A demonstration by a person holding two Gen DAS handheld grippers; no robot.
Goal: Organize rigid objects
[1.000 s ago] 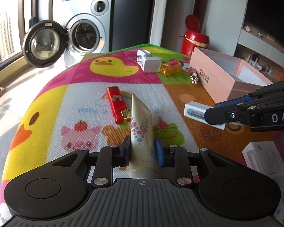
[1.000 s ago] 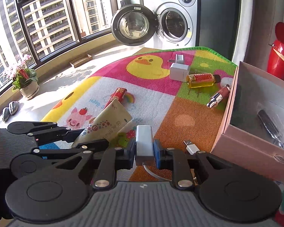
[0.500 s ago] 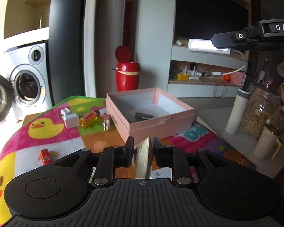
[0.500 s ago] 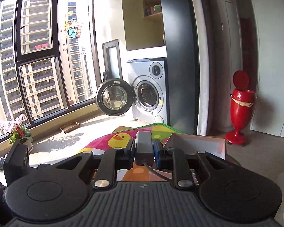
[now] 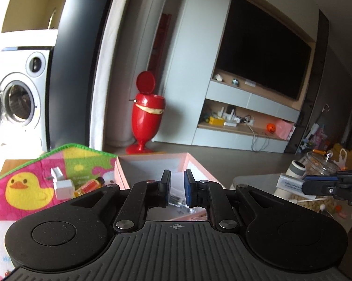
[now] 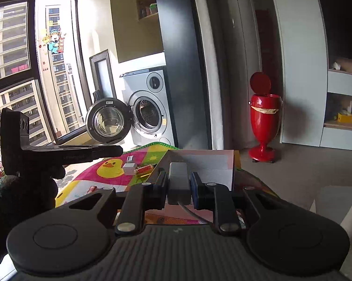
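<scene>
My left gripper (image 5: 177, 187) hovers over the open pink box (image 5: 199, 171), jaws nearly together. A pale sliver between the pads looks like the cream tube (image 5: 176, 179) seen edge-on; the rest of it is hidden. A bagged dark item lies inside the box. My right gripper (image 6: 178, 182) is shut on a white block (image 6: 178, 178) with a cable trailing back, held in front of the pink box (image 6: 232, 164). The left wrist view shows that gripper (image 5: 302, 185) and its block (image 5: 289, 182) at the right. A white charger (image 6: 129, 168), an amber bottle (image 6: 144, 169) and a red lighter (image 6: 91, 189) lie on the mat.
The cartoon mat (image 5: 23, 187) covers the table left of the box. A red bin (image 6: 264, 117) and a washing machine (image 6: 150, 114) with its door open stand beyond. A glass jar (image 5: 321, 166) and a white bottle (image 5: 295, 168) sit on a counter at the right.
Both grippers have lifted off the mat and tilted up toward the pink box. The left pads have drawn closer together, and the tube now shows only as a thin strip.
</scene>
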